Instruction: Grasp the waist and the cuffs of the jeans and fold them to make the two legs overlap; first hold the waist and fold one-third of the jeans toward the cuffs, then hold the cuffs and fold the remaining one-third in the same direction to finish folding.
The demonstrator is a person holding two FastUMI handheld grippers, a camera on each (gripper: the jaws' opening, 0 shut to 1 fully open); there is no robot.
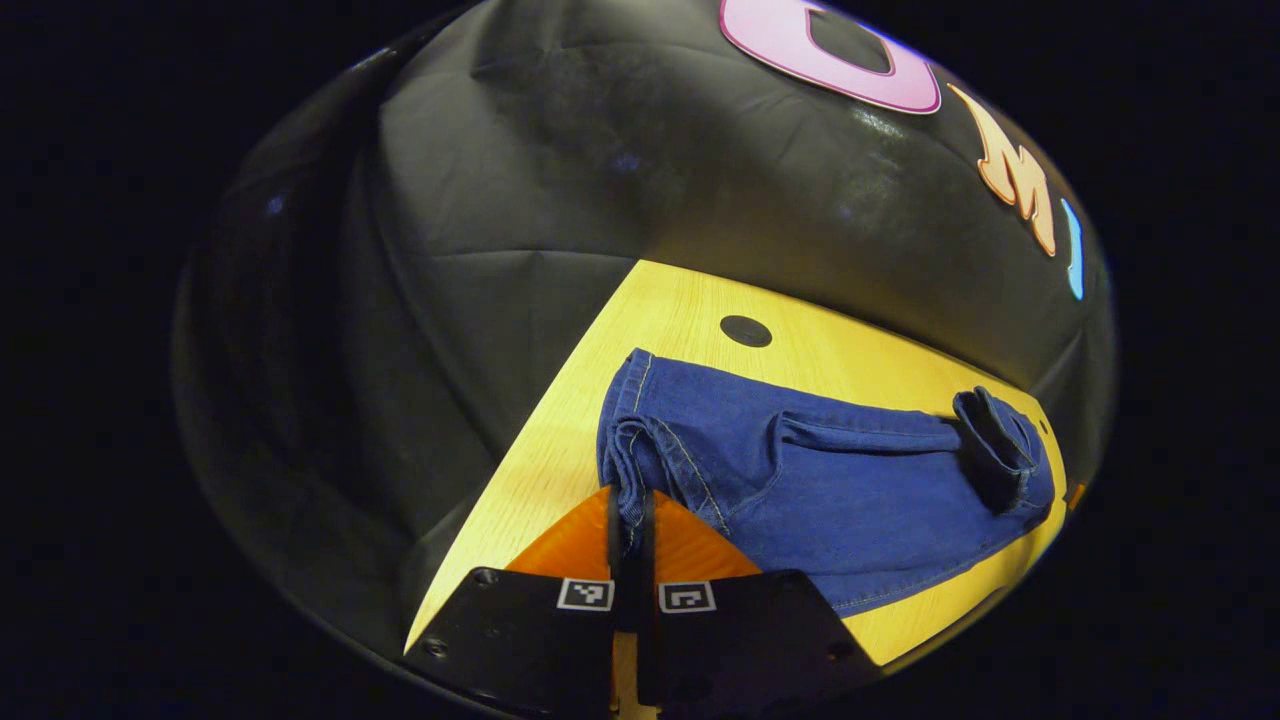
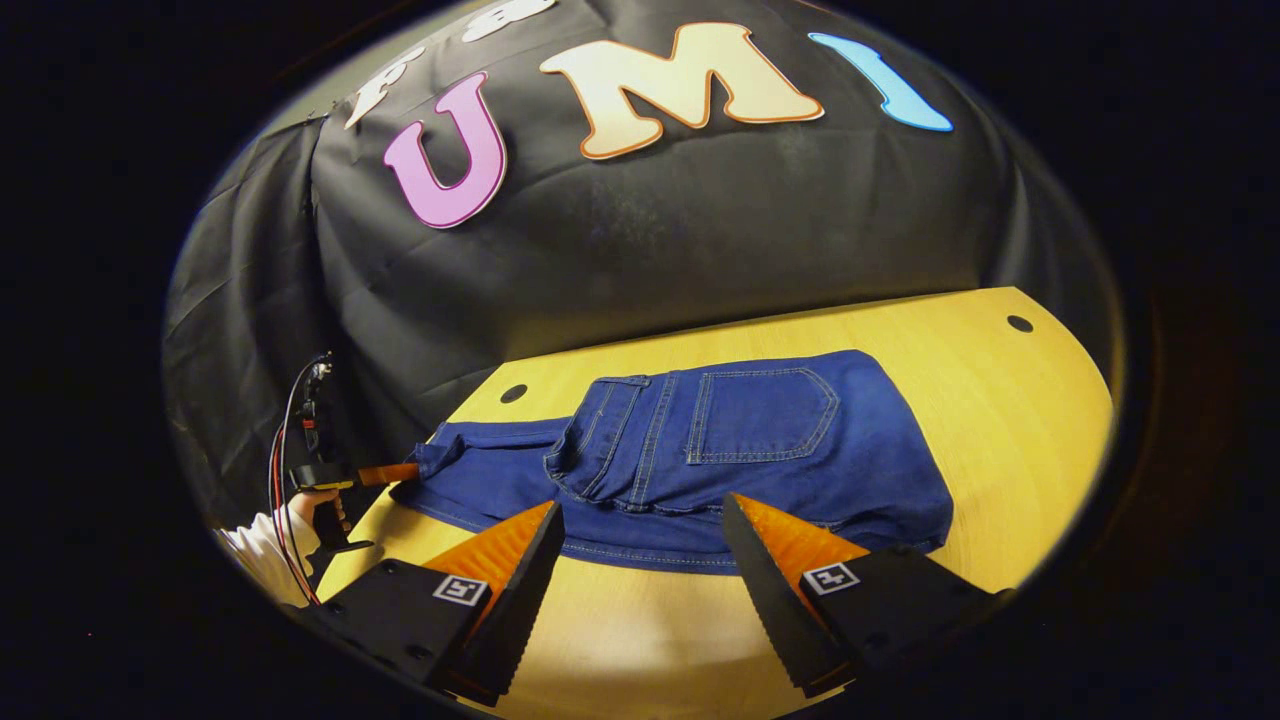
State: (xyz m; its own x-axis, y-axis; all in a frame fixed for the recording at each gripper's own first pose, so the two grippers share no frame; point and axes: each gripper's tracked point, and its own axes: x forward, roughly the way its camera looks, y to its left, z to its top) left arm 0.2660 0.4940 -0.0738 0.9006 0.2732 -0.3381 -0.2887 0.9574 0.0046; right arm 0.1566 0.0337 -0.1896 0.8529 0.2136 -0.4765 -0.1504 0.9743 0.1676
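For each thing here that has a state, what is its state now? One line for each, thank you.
jeans: flat on the table, legs overlapped, waist part folded over toward the cuffs, back pocket up.
cuffs: pinched between the left gripper's fingers.
left gripper: shut on the cuffs.
right gripper: open, over the near edge of the jeans, holding nothing.

jeans (image 2: 700, 460) lie across the middle of the table (image 2: 1000, 400), waist part folded over on top, cuffs reaching toward the table's left edge.
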